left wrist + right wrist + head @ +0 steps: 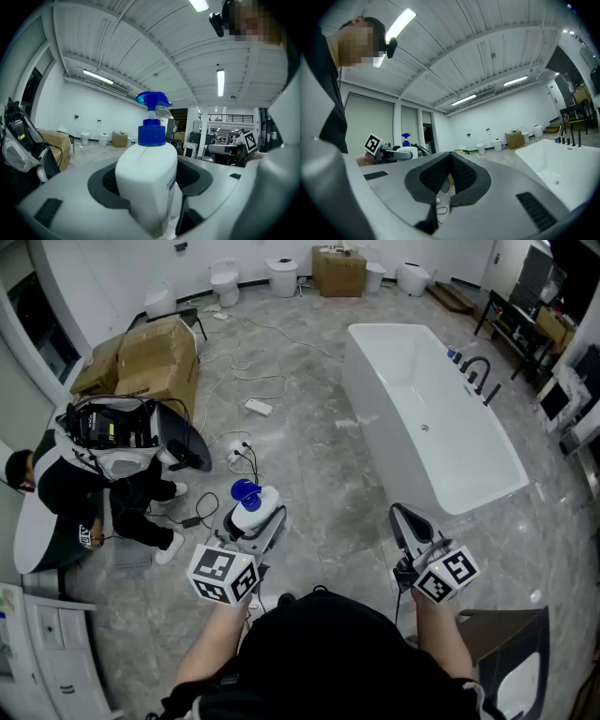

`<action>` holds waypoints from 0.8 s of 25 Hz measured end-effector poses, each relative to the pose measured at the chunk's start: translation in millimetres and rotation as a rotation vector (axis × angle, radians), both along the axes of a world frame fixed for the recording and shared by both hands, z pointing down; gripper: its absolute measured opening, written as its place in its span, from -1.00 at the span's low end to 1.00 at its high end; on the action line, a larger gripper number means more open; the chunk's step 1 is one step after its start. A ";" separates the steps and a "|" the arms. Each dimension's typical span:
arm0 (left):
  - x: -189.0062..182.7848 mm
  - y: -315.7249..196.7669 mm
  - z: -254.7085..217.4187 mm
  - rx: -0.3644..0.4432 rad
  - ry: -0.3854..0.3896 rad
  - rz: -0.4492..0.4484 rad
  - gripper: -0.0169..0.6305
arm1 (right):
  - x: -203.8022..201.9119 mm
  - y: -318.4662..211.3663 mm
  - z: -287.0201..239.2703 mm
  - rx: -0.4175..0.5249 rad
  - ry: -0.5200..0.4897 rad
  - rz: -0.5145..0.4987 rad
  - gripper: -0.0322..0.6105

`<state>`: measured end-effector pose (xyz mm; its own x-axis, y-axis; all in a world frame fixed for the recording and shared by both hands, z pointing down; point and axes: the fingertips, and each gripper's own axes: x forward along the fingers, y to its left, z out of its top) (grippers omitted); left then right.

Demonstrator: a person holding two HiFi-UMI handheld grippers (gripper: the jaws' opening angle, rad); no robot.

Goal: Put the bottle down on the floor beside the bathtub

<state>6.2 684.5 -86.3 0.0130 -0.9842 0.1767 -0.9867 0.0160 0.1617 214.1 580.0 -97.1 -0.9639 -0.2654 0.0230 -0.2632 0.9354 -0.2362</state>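
A white pump bottle (251,512) with a blue cap stands upright between the jaws of my left gripper (261,518), which is shut on its body. The left gripper view has the bottle (147,180) filling the middle, its blue pump head on top. My right gripper (405,524) is shut and empty, its pads (461,177) pressed together, held level beside the left one. The white bathtub (433,416) lies ahead and to the right; its rim (562,164) also shows in the right gripper view. Both grippers hang above the grey marble floor (319,474).
A person in black (66,493) crouches at the left beside a machine (117,427), with cardboard boxes (150,357) behind. Cables and a white power strip (258,408) lie on the floor. Toilets and a box (337,271) line the far wall. A black faucet (475,374) stands by the tub.
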 end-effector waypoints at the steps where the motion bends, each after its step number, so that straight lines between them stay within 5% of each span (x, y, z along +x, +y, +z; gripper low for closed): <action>1: 0.1 0.1 4.9 0.003 -0.001 0.000 -0.07 | -0.3 0.6 5.6 0.001 0.000 -0.001 -0.81; 20: -33.8 24.3 16.5 -0.013 0.026 0.012 -0.07 | -37.1 25.0 -3.0 -0.026 -0.043 -0.011 -0.81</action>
<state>-27.6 708.8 -69.8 0.0300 -0.9815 0.1889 -0.9823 0.0059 0.1871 177.0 605.0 -100.1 -0.9671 -0.2541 -0.0113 -0.2416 0.9316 -0.2716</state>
